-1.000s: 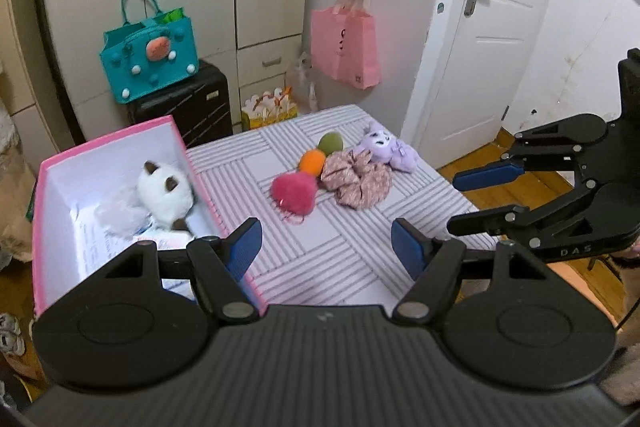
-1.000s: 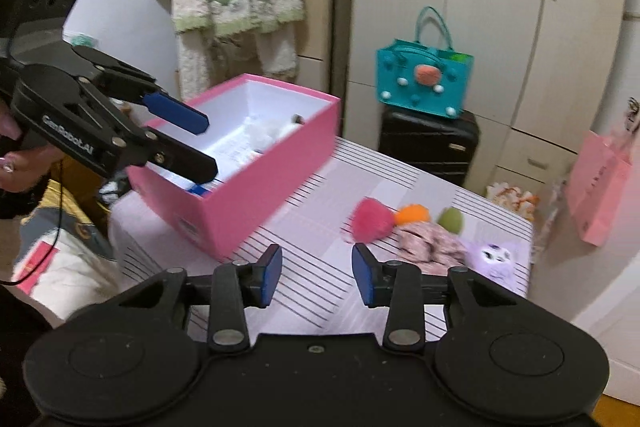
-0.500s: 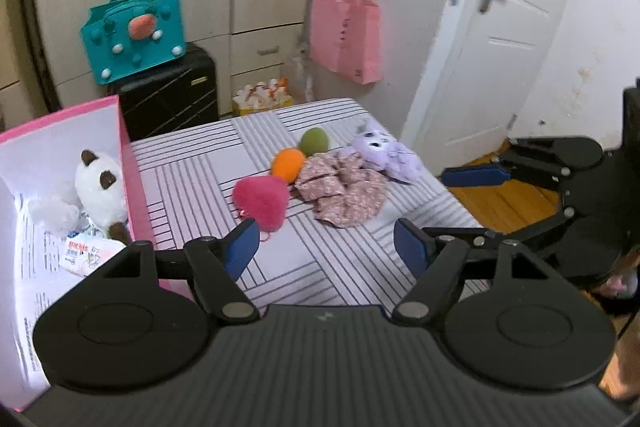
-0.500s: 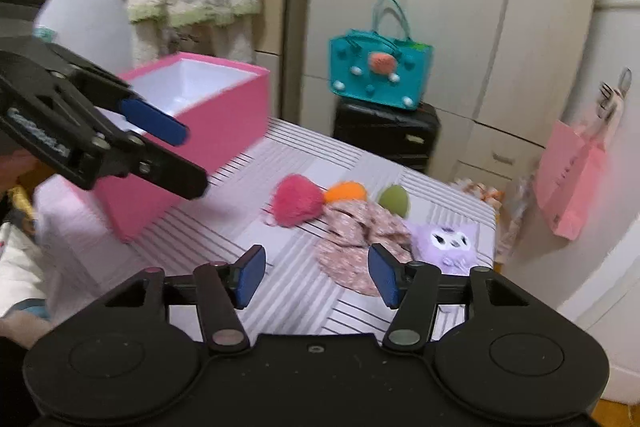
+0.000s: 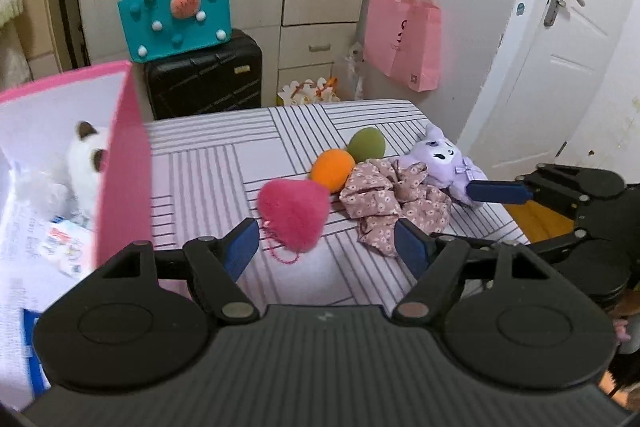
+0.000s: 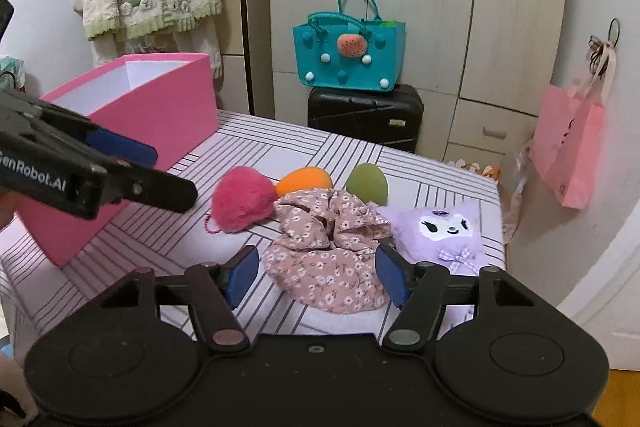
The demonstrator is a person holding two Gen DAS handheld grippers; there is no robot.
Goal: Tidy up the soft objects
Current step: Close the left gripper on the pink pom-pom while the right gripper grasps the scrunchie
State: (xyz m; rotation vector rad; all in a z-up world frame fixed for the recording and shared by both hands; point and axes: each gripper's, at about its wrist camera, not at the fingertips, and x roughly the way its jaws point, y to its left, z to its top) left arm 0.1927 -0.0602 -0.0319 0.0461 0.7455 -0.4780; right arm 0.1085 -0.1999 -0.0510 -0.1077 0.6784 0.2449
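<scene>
Inside pink box (image 5: 120, 163): white plush (image 5: 86, 163) half hidden | left tongs (image 5: 326, 247) apart; right tongs (image 6: 316, 277) opening, empty

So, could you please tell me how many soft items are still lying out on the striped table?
5: pink pompom, orange puff, green puff, floral scrunchie, purple plush. A white cat plush is already in the pink box; more may be hidden there.
</scene>
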